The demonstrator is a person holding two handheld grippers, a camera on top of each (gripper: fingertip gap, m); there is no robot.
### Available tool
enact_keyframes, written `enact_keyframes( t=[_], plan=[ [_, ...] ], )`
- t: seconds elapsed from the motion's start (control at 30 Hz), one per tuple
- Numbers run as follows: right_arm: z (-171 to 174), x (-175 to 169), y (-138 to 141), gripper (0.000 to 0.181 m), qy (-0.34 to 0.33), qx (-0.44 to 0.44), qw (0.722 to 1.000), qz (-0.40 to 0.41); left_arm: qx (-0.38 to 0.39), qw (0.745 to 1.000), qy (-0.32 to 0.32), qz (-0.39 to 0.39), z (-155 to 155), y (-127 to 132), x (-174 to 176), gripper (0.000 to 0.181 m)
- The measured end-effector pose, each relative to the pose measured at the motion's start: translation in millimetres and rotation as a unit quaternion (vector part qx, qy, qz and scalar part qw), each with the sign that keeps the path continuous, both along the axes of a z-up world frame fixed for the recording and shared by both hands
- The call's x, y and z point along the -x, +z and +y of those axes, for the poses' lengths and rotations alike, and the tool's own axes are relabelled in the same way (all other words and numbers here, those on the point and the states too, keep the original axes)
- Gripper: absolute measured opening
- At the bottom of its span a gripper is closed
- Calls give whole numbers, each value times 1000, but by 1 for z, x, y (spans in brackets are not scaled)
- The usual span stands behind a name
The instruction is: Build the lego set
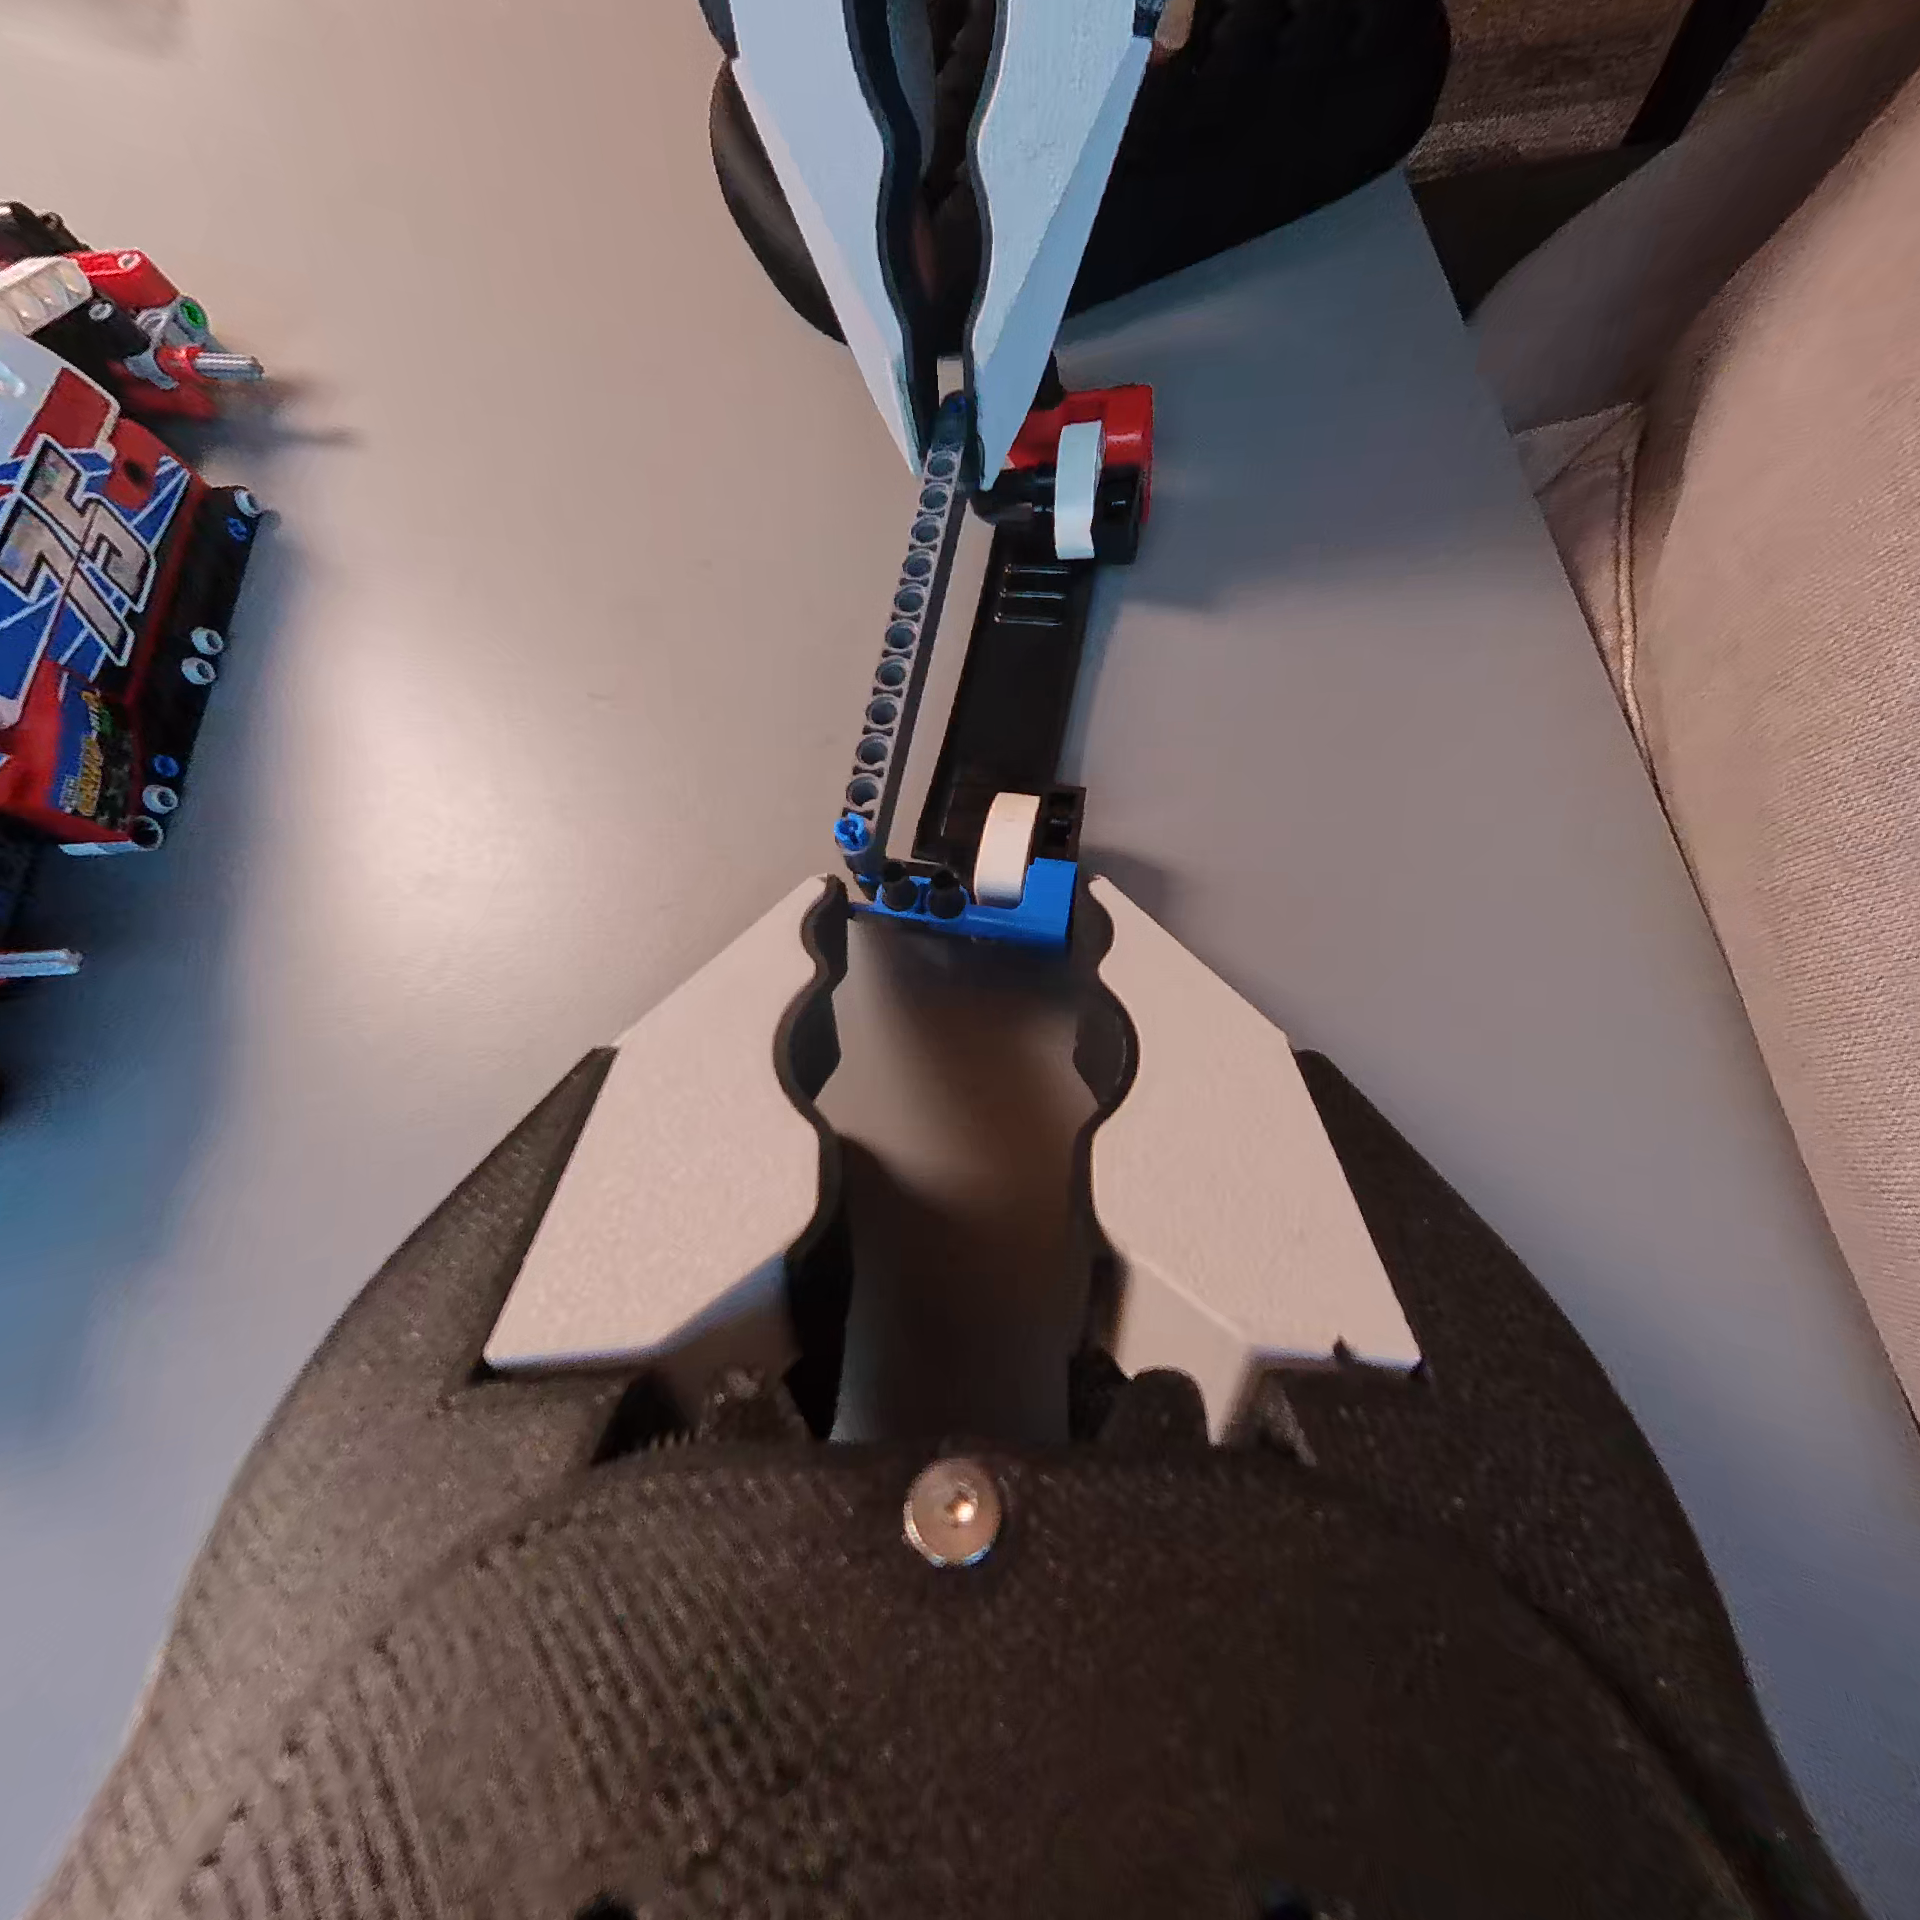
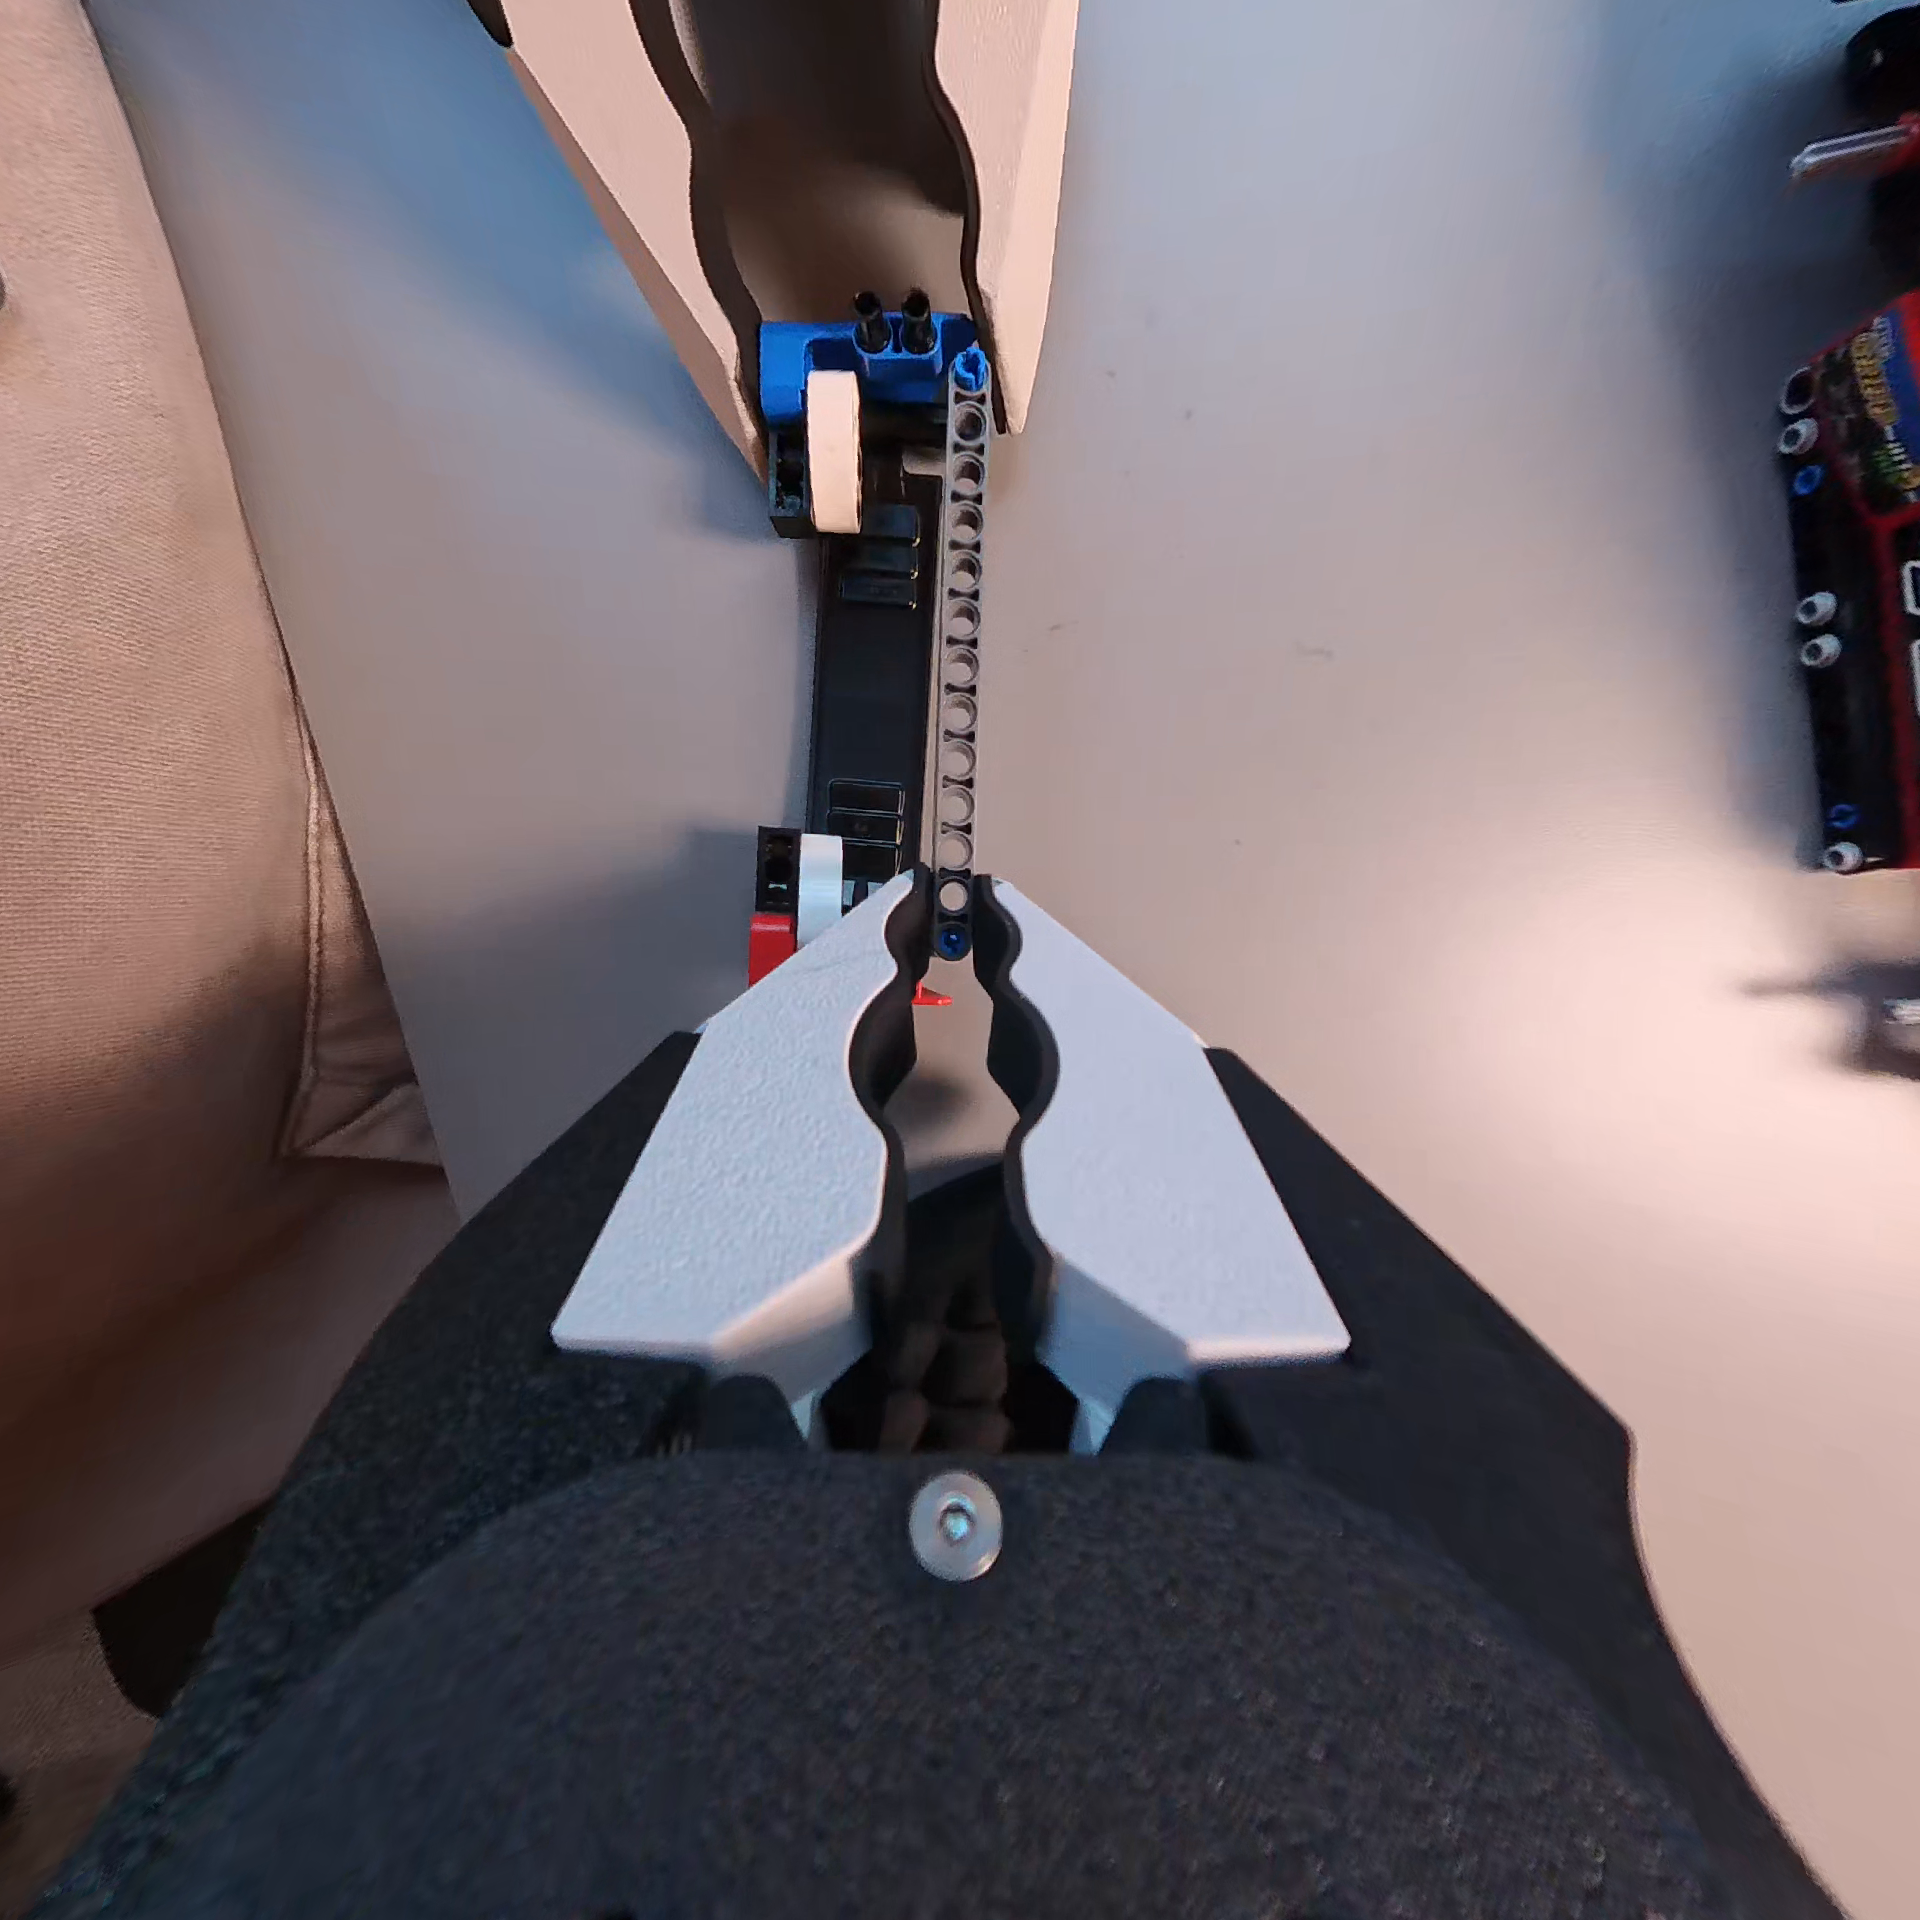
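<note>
The left gripper is bracing the blue end of a long black chassis between widely spread fingers; whether the pads actually press it cannot be told. The right gripper is clenching the near end of a grey holed beam, whose long axis is running straight ahead from its fingertips toward the opposite gripper, alongside the chassis and touching it. Only the right wrist view is showing the blue pin between the pads and a small red piece just behind them. Only the left wrist view is showing the red end of the chassis beside the right gripper's tips. Two white wheels are sitting across the chassis, one near each end. The table edge is lying close beside the chassis, with beige upholstery beyond it; the other side is offering broad open tabletop as far as a red, white and blue body section.
</note>
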State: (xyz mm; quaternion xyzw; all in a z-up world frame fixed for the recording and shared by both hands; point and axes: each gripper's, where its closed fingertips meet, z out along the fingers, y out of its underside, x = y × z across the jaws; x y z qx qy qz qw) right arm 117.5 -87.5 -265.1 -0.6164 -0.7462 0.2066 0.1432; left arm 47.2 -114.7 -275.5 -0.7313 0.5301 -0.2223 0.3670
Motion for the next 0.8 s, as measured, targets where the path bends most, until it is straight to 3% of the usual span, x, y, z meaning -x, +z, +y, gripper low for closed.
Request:
enact_keyframes(
  t=[0.23, 0.47, 0.63, 0.73, 0.8],
  plan=[
    [-8, -3, -7, 5, 1, 36, 999, -35, -3, 1000, -10, 3, -3, -1, 0, 42],
    [-3, 3, 2, 5, -23, 23, 999, -3, -18, 1000, -12, 4, 0, 1, 1, 43],
    [29, 14, 5, 6, -112, -23, 993, 36, -20, 998, 59, -28, 28, 12, 23, 64],
    [39, 21, -1, 12, -204, -7, 977, 67, 6, 988, 130, -79, 43, 28, 41, 67],
    [25, 30, 2, 20, -225, 34, 968, 102, 9, 984, 162, -69, 45, 27, 52, 67]
  ],
)
